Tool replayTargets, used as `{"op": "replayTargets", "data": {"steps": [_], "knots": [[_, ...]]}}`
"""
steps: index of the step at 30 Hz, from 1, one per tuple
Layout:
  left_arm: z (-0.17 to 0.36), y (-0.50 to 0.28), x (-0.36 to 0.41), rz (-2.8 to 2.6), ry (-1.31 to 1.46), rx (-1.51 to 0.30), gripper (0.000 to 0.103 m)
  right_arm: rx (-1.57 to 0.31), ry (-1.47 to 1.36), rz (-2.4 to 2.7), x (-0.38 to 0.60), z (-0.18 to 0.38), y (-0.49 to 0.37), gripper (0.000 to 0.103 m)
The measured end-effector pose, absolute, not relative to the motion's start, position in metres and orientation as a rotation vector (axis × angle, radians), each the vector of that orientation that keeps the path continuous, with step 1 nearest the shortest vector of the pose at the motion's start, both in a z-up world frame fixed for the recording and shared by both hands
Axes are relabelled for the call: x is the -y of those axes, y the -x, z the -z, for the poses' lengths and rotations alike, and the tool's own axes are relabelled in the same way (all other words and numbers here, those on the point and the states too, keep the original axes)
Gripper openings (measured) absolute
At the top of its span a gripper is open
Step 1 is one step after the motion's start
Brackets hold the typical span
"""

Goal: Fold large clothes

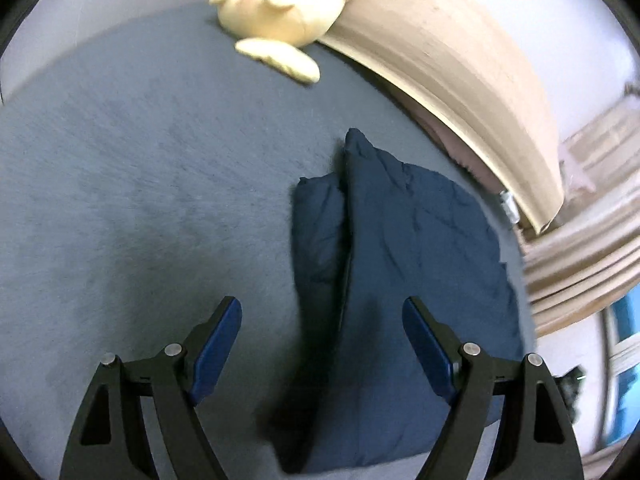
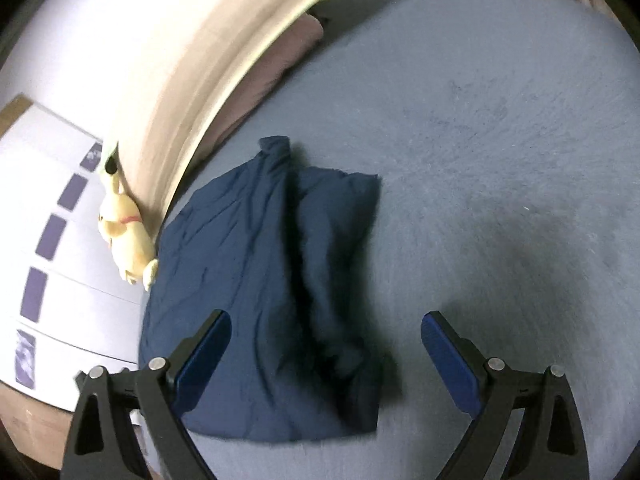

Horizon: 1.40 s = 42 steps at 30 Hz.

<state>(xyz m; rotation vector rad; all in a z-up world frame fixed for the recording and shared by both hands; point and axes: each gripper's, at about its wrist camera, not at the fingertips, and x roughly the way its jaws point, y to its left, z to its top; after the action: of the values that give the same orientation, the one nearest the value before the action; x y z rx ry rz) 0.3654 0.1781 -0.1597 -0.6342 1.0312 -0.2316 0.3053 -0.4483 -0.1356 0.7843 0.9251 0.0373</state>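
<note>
The dark blue garment (image 1: 400, 280) (image 2: 272, 280) lies on the grey-blue carpet (image 1: 140, 200) (image 2: 500, 140), folded lengthwise, with one side panel turned over the body so a thick ridge runs down it. I see its collar end pointing away from me in both views. My left gripper (image 1: 322, 336) is spread wide and holds nothing, hovering above the garment's near end. My right gripper (image 2: 326, 352) is likewise released and empty, also over the garment's near end. Beyond the cloth, a yellow plush toy (image 1: 280, 4) (image 2: 126, 240) rests against a pale wooden board (image 1: 460, 68) (image 2: 180, 60) bordering the carpet.
</note>
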Motion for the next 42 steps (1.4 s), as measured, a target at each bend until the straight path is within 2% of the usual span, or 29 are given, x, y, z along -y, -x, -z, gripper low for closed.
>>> {"op": "replayTargets", "data": {"steps": [8, 16, 18, 19, 21, 23, 26, 28, 29, 32, 42], "knots": [[0.182, -0.409, -0.169, 0.345, 0.75, -1.095, 0.083, -0.968, -0.834, -0.125, 0.458, 0.157, -0.35, 0.097], [0.193, -0.424, -0.14, 0.431, 0.71, -1.164, 0.083, -1.053, -0.795, -0.262, 0.434, 0.169, -0.389, 0.097], [0.192, -0.427, -0.136, 0.409, 0.675, -1.175, 0.074, -1.074, -0.754, -0.292, 0.422, 0.166, -0.395, 0.092], [0.191, -0.43, -0.132, 0.396, 0.639, -1.183, 0.065, -1.105, -0.713, -0.289, 0.414, 0.167, -0.399, 0.086], [0.187, -0.432, -0.126, 0.391, 0.601, -1.179, 0.059, -1.134, -0.634, -0.266, 0.402, 0.166, -0.402, 0.073], [0.184, -0.432, -0.12, 0.388, 0.567, -1.177, 0.048, -1.141, -0.628, -0.289, 0.397, 0.163, -0.404, 0.054], [0.175, -0.434, -0.109, 0.38, 0.504, -1.177, 0.036, -1.144, -0.536, -0.286, 0.383, 0.15, -0.405, 0.038], [0.161, -0.434, -0.1, 0.363, 0.442, -1.168, 0.029, -1.142, -0.468, -0.271, 0.372, 0.139, -0.407, 0.032], [0.156, -0.434, -0.095, 0.359, 0.417, -1.161, 0.024, -1.138, -0.437, -0.264, 0.366, 0.132, -0.408, 0.03], [0.139, -0.437, -0.087, 0.354, 0.359, -1.133, 0.019, -1.111, -0.388, -0.255, 0.358, 0.109, -0.406, 0.027], [0.025, -0.404, -0.08, 0.388, 0.301, -0.928, 0.016, -0.933, -0.23, -0.297, 0.325, -0.019, -0.374, 0.022]]}}
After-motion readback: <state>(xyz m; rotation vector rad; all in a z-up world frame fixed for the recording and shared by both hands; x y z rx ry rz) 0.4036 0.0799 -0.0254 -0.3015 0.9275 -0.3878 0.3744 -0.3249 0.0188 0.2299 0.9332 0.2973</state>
